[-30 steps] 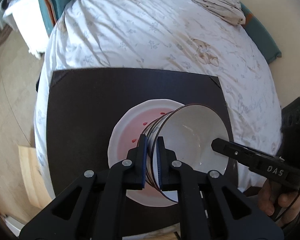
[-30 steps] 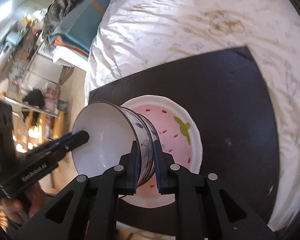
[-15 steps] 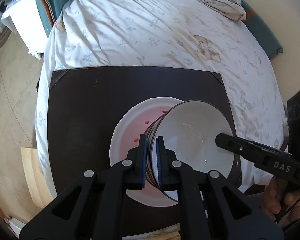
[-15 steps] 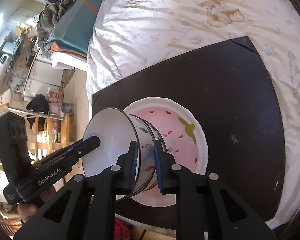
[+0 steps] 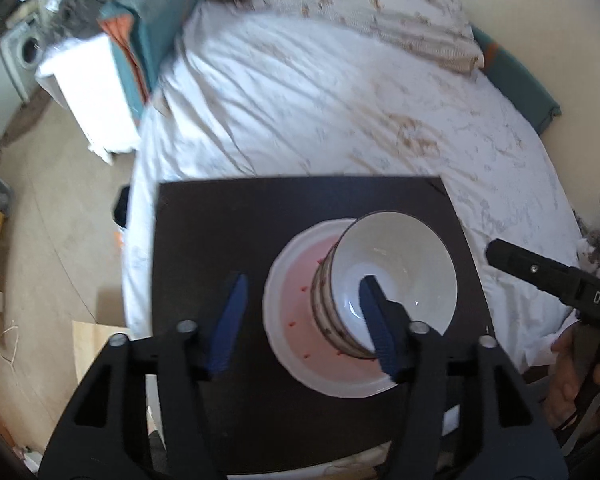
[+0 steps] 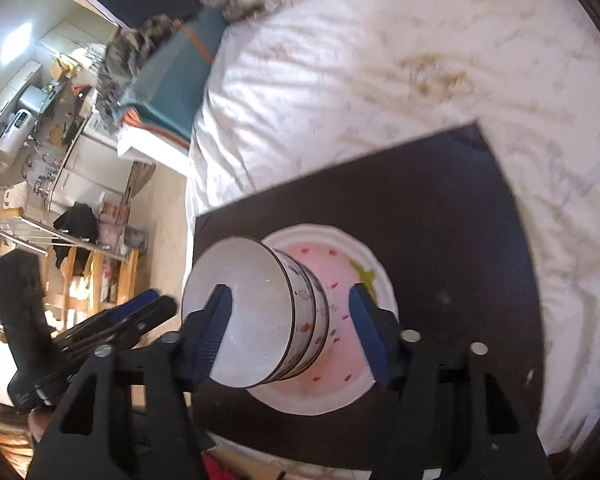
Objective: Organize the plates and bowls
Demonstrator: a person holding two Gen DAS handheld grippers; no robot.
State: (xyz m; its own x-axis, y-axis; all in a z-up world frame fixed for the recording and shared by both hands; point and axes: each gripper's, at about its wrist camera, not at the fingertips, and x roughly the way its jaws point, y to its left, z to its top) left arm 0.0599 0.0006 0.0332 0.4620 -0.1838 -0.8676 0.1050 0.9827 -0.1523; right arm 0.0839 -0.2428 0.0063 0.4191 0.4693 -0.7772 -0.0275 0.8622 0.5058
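Now both my grippers, left (image 5: 302, 324) and right (image 6: 290, 330), are opening, letting go of the bowl (image 5: 396, 280) that probably sits on the pink plate (image 5: 296, 320).

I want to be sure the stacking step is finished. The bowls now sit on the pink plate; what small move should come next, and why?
Probably lift both grippers straight up and clear. The bowls rest on the plate, and the left gripper and right gripper are opening, pads off the rim, so only a careless sideways pull could tip them.
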